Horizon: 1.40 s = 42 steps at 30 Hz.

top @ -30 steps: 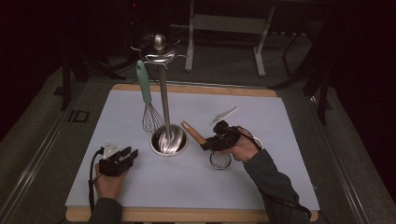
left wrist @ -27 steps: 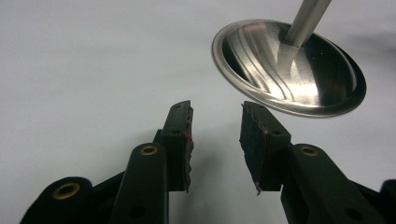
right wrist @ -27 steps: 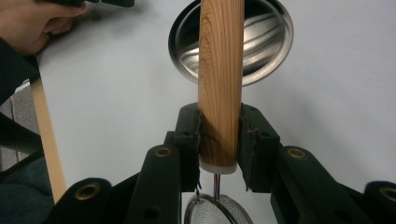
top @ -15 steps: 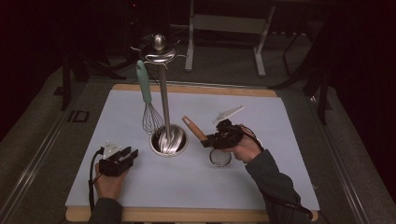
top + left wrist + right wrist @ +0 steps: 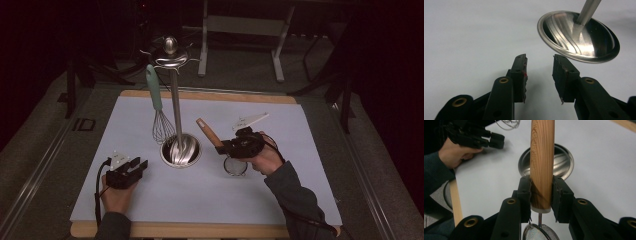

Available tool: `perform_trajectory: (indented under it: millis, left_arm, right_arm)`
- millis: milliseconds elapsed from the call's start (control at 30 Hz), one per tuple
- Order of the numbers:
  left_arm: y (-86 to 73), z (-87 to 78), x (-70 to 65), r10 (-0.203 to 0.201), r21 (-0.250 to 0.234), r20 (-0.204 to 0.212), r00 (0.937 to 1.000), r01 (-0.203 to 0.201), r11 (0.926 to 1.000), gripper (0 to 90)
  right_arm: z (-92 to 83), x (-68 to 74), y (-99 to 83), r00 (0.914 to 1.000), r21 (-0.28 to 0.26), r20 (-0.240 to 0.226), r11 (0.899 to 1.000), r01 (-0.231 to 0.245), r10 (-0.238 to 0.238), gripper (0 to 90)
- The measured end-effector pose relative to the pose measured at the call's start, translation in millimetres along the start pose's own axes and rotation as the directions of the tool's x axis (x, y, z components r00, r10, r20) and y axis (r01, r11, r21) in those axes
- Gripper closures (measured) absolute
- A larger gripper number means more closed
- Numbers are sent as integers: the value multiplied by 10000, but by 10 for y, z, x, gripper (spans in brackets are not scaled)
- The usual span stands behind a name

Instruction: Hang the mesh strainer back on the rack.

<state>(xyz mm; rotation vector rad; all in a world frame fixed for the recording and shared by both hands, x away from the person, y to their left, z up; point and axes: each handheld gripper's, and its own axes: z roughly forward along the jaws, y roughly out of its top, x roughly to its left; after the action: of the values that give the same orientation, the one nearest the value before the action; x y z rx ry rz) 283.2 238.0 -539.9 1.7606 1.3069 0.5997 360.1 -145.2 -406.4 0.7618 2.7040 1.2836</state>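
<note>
Vs a second ago: right gripper [image 5: 227,148] has come up a little and shifted toward the stand, strainer [image 5: 235,165] with it; left gripper [image 5: 136,165] hasn't moved.

Near: left gripper rests on the white mat [image 5: 300,200], jaws apart with nothing between them, aimed at the stand's steel base dish [image 5: 579,37].

Right gripper is clamped on the strainer's wooden handle [image 5: 542,165] near its lower end. The strainer's long axis is tilted, handle tip pointing up and away toward the stand, mesh bowl [image 5: 539,233] at the near low end, just above the mat right of the dish.

Far: green-handled whisk [image 5: 157,107] hangs from the utensil stand [image 5: 172,55].

Hard to read: mesh bowl cut off by the frame edge in the right gripper view; the stand's hooks blur into the dark background.
</note>
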Motion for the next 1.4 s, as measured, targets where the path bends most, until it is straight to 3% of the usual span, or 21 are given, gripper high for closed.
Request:
perform_trajectory:
  millis: [700, 1400]
  left_arm:
    - [0, -1, 0, 19, 2, 0, 10000, -19, 10000, 639]
    - [0, 0, -1, 1, -6, 6, 10000, -1, 10000, 639]
  right_arm:
    - [-233, 272, 172, 9982, -1361, -112, 9891, 563, -584, 715]
    - [-409, 463, 351, 9932, -2636, -173, 9588, 1062, -1147, 714]
